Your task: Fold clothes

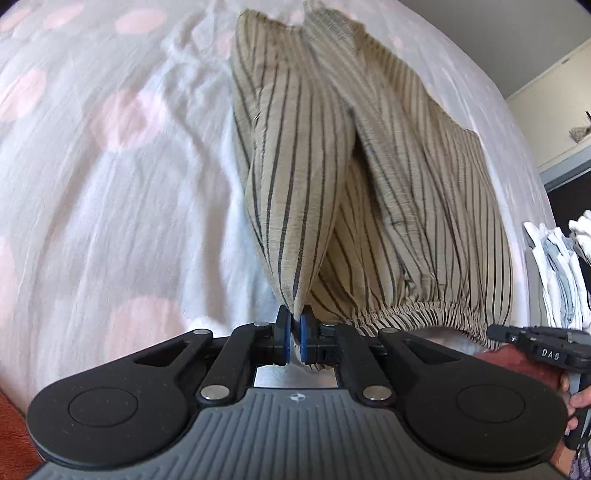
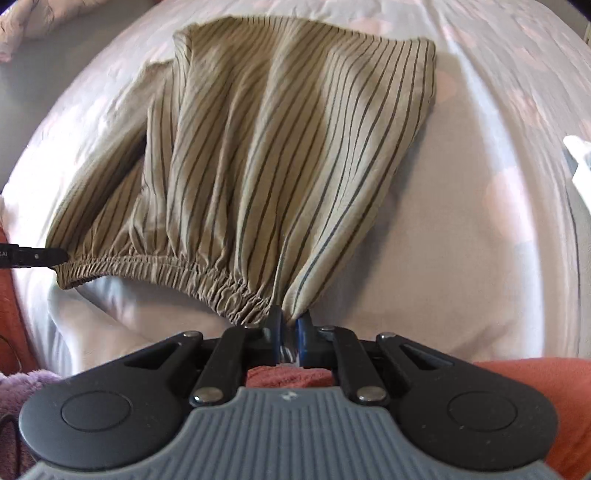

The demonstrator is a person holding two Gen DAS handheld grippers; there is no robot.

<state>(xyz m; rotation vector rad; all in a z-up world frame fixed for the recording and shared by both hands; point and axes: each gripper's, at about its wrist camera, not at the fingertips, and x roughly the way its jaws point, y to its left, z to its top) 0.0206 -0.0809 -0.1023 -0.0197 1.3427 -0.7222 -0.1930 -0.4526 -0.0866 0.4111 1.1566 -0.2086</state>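
Beige shorts with dark stripes lie spread on a white bed sheet with pink dots. Their gathered elastic waistband faces me. My left gripper is shut on one end of the waistband, with bunched cloth squeezed between its blue pads. My right gripper is shut on the other end of the same waistband. The shorts hang from both grips and slope away over the bed. Each view shows the other gripper's black tip at its edge: the right gripper and the left gripper.
A stack of folded white and grey clothes sits at the bed's right side. An orange-red blanket lies along the near edge, with a purple fluffy cloth beside it. A pillow is at the far left, a cabinet beyond the bed.
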